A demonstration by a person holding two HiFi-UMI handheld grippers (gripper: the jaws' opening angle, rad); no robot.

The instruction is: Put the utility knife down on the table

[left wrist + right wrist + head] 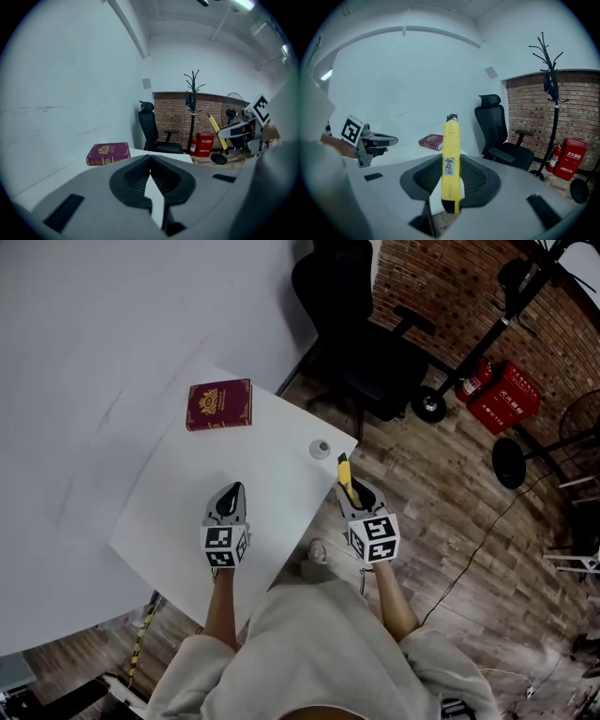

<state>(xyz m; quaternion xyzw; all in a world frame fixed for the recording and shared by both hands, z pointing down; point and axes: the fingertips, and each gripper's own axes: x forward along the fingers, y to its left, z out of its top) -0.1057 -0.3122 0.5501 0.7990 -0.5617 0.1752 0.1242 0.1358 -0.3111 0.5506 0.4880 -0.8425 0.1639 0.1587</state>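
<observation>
"Yellow plastic utility knife (451, 140): where is it?"

"Clenched in the right claw (451, 168) by its lower half, with the blade end jutting forward. It hangs at the near edge of the white surface (272, 474), not down yet."

"Why hold it so?"

"I judge it can be laid flat from there."

"And the left claw (150, 164)?"

"Pressed together on nothing, above the surface."

"What else?"

"A maroon hardback book (219, 404), well apart from the knife, and a small grey round thing (321, 448) at the corner. Beyond are a black office chair (361, 334), brick wall and plank floor."
</observation>
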